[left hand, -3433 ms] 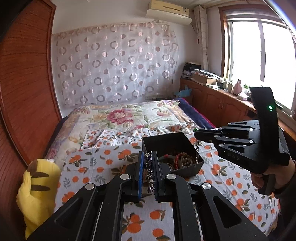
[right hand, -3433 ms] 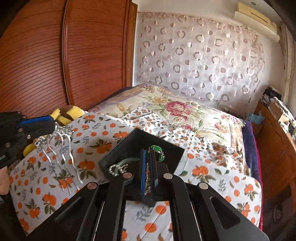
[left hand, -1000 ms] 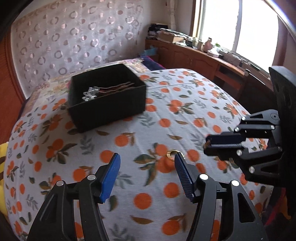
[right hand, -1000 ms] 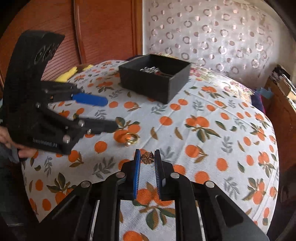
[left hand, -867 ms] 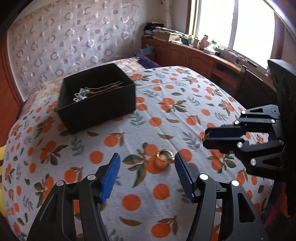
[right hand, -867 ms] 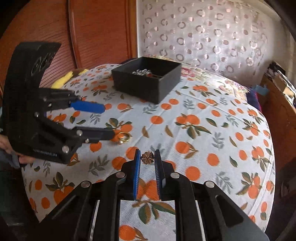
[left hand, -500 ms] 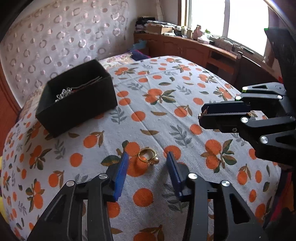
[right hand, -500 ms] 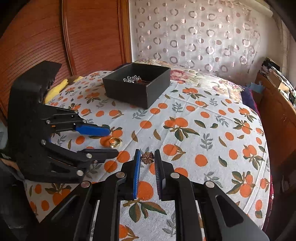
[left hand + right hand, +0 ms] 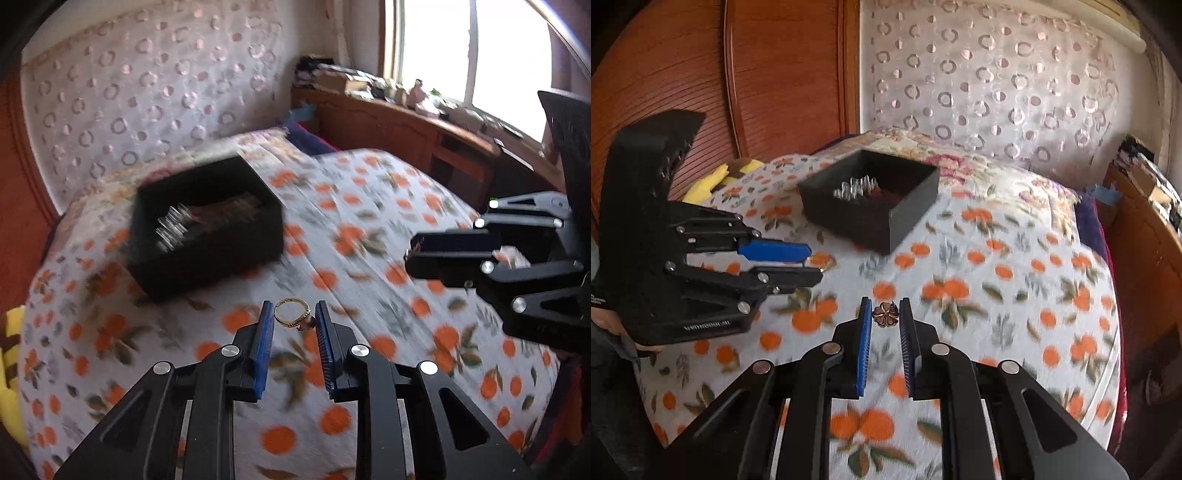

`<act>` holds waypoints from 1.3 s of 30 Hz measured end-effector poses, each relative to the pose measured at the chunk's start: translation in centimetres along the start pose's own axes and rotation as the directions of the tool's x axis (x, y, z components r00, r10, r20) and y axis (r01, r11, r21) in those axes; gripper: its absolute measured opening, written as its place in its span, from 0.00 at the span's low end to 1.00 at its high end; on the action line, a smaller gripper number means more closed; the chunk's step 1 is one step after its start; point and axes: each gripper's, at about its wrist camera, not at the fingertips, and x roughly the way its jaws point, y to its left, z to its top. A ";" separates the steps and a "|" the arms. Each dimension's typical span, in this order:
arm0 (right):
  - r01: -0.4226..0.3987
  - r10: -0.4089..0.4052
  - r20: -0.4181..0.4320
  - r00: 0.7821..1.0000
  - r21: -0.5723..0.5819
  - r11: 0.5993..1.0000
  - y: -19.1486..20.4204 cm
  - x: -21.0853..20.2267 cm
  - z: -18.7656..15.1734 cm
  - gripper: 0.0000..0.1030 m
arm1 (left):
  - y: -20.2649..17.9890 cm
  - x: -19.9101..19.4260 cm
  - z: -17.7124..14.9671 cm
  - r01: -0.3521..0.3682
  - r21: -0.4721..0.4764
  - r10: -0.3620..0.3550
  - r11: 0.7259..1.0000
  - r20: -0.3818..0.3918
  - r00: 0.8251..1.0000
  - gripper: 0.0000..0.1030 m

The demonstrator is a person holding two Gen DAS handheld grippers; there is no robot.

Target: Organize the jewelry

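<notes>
My left gripper [image 9: 294, 312] has a gold ring [image 9: 306, 322] with a dark stone between its blue pads. The jaws are closing, both pads touch the ring, and it hangs clear of the orange-print bedcover [image 9: 369, 206]. My right gripper [image 9: 885, 310] is shut on a small bronze flower-shaped piece [image 9: 885, 314], also off the cover. Each gripper shows in the other's view: the right gripper [image 9: 408, 253] at the right, the left gripper [image 9: 815, 263] at the left. Ahead of both, the black open box [image 9: 207, 254] [image 9: 857, 218] holds silver hairpins [image 9: 855, 188] and darker pieces.
A yellow plush toy [image 9: 9, 350] [image 9: 713, 181] lies at the bed's left edge by the wooden wardrobe [image 9: 701, 74]. A wooden cabinet [image 9: 388, 125] with clutter runs under the window on the right. A hand grips the left gripper's handle at the left edge of the right wrist view.
The left jaws have narrowed from wide open onto the ring and lifted it off the cover. Both grippers have risen a little; the right still holds the flower piece.
</notes>
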 end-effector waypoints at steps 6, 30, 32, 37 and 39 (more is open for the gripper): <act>0.009 -0.009 0.052 0.999 0.006 1.000 -0.6 1.2 4.6 0.16 | 2.8 -1.1 3.0 -0.073 -0.043 0.076 0.996 0.079 0.994 0.21; -0.031 0.025 0.061 0.998 0.099 0.995 -0.6 7.8 9.5 0.38 | 8.8 -3.0 2.5 -0.173 -0.195 0.197 0.965 0.111 0.974 0.52; -0.015 0.008 0.068 0.998 0.098 0.995 -0.4 7.6 9.4 0.41 | 8.9 -3.5 2.0 -0.175 -0.202 0.200 0.964 0.110 0.974 0.59; 0.025 -0.037 0.110 0.993 0.107 0.994 0.3 5.3 8.1 0.58 | 8.6 -5.9 0.8 -0.211 -0.214 0.243 0.954 0.135 0.961 0.82; 0.045 -0.063 0.142 0.988 0.123 0.991 1.0 3.5 7.0 0.67 | 8.3 -6.7 0.5 -0.218 -0.217 0.252 0.952 0.143 0.957 0.88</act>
